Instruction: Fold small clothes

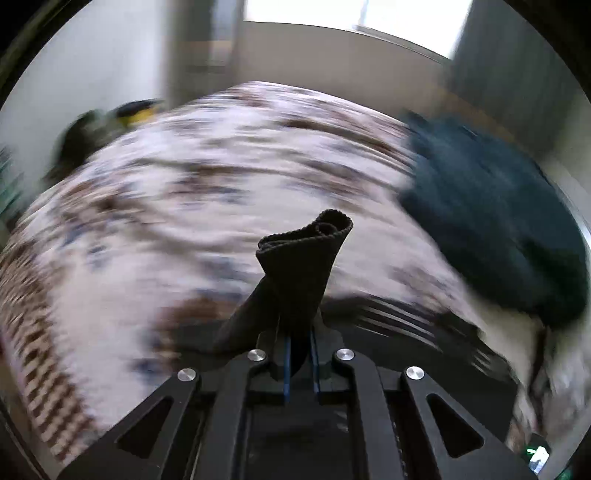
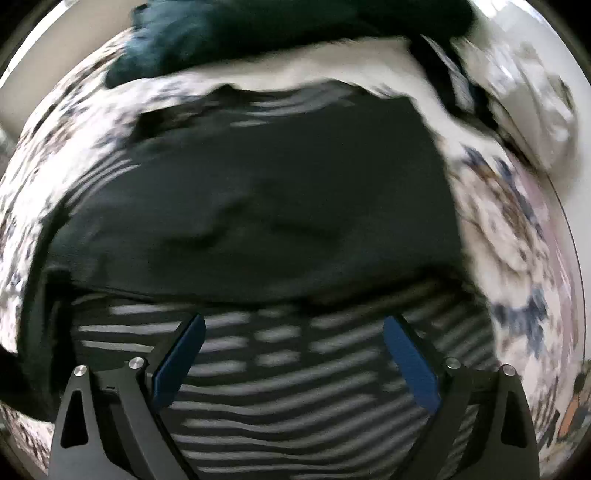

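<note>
A ribbed black garment [image 1: 295, 273], bunched into a soft cone, stands pinched between the left gripper [image 1: 299, 354] fingers above the floral bedspread [image 1: 184, 192]. The right gripper [image 2: 293, 354] fingers spread wide over a black-and-grey striped shirt [image 2: 280, 373] lying flat.

Patterned bedspread and room behind, heavily blurred.

A white bedspread [image 1: 192, 177] with brown and blue blotches fills the left wrist view; a wall [image 1: 332, 55] and bright window [image 1: 303, 11] rise behind it. A yellow object [image 1: 138, 112] sits at the far left edge. A pale pillow [image 2: 532, 107] lies at upper right in the right wrist view.
</note>
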A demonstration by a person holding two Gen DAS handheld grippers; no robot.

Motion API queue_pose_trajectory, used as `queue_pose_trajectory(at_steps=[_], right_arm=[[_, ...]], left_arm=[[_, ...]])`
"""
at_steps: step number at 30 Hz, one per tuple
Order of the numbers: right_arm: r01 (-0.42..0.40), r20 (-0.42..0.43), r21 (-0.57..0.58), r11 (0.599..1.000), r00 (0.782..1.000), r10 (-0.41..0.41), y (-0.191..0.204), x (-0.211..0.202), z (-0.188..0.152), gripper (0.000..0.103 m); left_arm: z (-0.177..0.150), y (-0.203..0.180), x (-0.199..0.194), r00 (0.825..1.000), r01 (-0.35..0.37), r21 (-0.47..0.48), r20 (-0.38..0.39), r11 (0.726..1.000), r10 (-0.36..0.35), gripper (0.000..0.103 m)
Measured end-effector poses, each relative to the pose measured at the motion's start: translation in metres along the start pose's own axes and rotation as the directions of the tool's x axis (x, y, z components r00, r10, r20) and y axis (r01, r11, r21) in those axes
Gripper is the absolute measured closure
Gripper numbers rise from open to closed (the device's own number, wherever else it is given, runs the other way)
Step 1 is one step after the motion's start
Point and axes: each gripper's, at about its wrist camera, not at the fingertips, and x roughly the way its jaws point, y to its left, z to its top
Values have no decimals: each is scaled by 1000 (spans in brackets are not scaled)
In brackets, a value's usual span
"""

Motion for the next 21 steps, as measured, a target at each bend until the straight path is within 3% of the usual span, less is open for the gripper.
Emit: queue_pose_trajectory(at_steps=[4,8,12,17,18,20,21], right_arm=[[9,-41,77,997,999,-6,-62,3,-2,5],[34,-65,97,995,998,-27,-109,8,1,5],[52,-80,96,994,996,-44,-142,13,4,5],[19,-99,106,994,995,-9,-173,15,2,5],[2,-102,110,994,995,9,-178,15,3,5],[-34,-108,116,993,993,46,-186,13,7,5],[-48,-109,119,992,992,61,-190,10,9,5]], left_arm=[[-28,-130,21,986,154,171,-86,973,-141,98],[-71,-242,41,956,274,312,-191,910,-222,98],[-109,-306,58,939,321,386,-251,865,-237,98],[-147,-346,91,917,337,412,-347,846,-196,96],[-151,-349,96,907,353,407,-369,842,-202,89],[-159,-353,102,872,413,394,-433,821,-231,65],[-160,-350,101,853,444,387,-459,809,-248,43]])
